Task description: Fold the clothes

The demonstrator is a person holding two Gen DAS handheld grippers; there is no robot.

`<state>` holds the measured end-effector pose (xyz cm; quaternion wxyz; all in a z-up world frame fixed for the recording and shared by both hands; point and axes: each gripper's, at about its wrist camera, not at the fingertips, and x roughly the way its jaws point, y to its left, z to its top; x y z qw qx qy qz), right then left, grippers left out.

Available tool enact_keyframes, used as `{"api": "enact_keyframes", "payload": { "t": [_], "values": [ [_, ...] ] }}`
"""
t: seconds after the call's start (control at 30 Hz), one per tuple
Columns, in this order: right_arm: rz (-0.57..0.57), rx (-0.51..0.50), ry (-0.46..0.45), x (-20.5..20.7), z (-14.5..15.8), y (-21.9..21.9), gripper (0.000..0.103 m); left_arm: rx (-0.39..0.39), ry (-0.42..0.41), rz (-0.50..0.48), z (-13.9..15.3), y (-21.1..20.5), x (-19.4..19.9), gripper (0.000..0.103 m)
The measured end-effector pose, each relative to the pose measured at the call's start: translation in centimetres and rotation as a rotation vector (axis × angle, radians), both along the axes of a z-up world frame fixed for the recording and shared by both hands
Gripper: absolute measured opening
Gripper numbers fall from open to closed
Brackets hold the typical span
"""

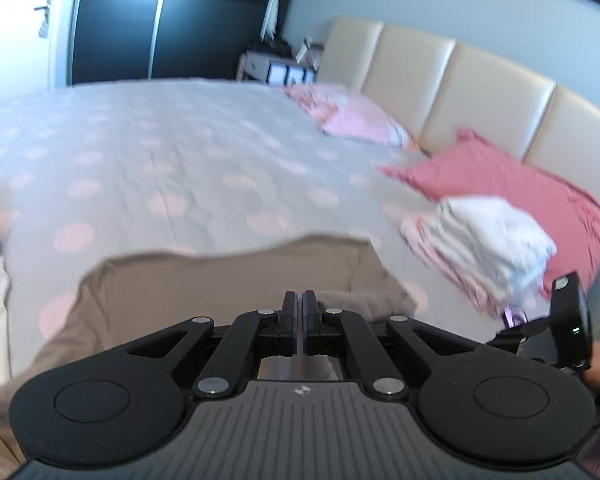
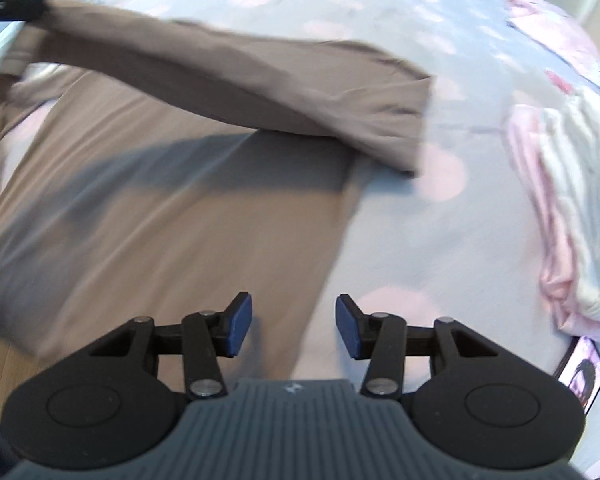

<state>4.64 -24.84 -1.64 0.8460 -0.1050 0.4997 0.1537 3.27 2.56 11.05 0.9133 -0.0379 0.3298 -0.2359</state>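
One taupe-brown soft cotton garment (image 2: 148, 200) is the whole job right now, spread out on the grey duvet with pale pink dots (image 1: 172, 152), and one long flap of it (image 2: 240, 76) is lifted off the bed and stretched across the flat part, so I'd say it's a side or sleeve being folded inward. That flap is up because the left gripper (image 1: 299, 312) has its tongs pressed tight together and, judging by the right wrist view, it's pinching the far end of the cloth at top left, though motion blur makes the exact contact fuzzy. It's angled moderately down toward the bed. The right gripper (image 2: 294, 322) points much more steeply down, tongs spread apart with nothing between them, hovering above the garment's right edge, probably ready to pin or smooth it. Off to the right sits a folded stack of pink and white clothes (image 2: 572, 208), a smartphone (image 2: 584, 376) just beside it, and a dark pink pillow (image 1: 512, 196) against the cream padded headboard (image 1: 460, 88).
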Motion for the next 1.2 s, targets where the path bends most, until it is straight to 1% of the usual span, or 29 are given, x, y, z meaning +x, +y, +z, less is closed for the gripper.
{"api": "enact_keyframes", "payload": {
  "t": [0.07,0.2,0.37,0.47,0.5,0.57,0.7,0.73,0.8,0.83,0.87,0.97,1.0,1.1,1.13,1.17,1.2],
  "values": [
    [-0.052,0.016,-0.020,1.2,-0.2,-0.5,0.049,-0.015,-0.012,0.005,0.4,0.3,0.6,0.000],
    [-0.108,0.075,-0.035,3.5,-0.3,-0.9,0.049,-0.028,-0.024,0.021,1.2,0.3,2.1,0.000],
    [-0.176,0.107,-0.018,6.1,-0.7,-0.7,0.049,-0.059,-0.080,0.119,3.0,2.1,2.9,0.000],
    [-0.189,0.090,-0.007,7.2,-1.3,-0.5,0.049,-0.067,-0.053,0.135,2.7,3.0,3.5,0.000],
    [-0.192,0.084,0.000,7.5,-1.6,-0.6,0.049,-0.053,-0.030,0.112,2.3,2.8,3.8,0.000],
    [-0.192,0.087,0.011,8.0,-1.9,-0.9,0.049,0.003,0.017,0.049,0.8,1.6,4.0,0.000],
    [-0.184,0.089,0.005,8.0,-1.9,-1.1,0.049,0.173,0.072,-0.068,-3.0,-1.6,3.3,0.001],
    [-0.183,0.087,0.004,7.9,-2.0,-1.1,0.050,0.209,0.085,-0.095,-4.0,-2.3,3.1,0.002],
    [-0.184,0.075,-0.008,7.6,-2.2,-1.0,0.050,0.279,0.096,-0.148,-5.9,-3.6,2.6,0.012],
    [-0.180,0.066,-0.015,7.4,-2.3,-0.8,0.051,0.314,0.100,-0.176,-6.9,-4.3,2.4,0.020],
    [-0.174,0.056,-0.024,7.2,-2.3,-0.5,0.051,0.345,0.103,-0.199,-7.8,-4.8,2.2,0.025],
    [-0.160,0.032,-0.045,6.6,-2.4,0.0,0.053,0.429,0.123,-0.241,-10.4,-6.0,2.1,0.026],
    [-0.163,0.033,-0.047,6.5,-2.3,0.1,0.054,0.450,0.132,-0.244,-11.1,-6.2,2.3,0.026],
    [-0.160,0.041,-0.043,6.5,-2.3,0.0,0.055,0.462,0.172,-0.214,-12.4,-6.3,3.4,0.026],
    [-0.159,0.043,-0.043,6.5,-2.3,-0.1,0.056,0.455,0.184,-0.209,-12.6,-6.2,3.7,0.026],
    [-0.157,0.046,-0.043,6.5,-2.3,-0.1,0.056,0.446,0.198,-0.204,-12.7,-6.1,4.0,0.023],
    [-0.156,0.048,-0.042,6.5,-2.3,-0.2,0.056,0.432,0.212,-0.199,-12.7,-6.0,4.3,0.017]
  ]
}}
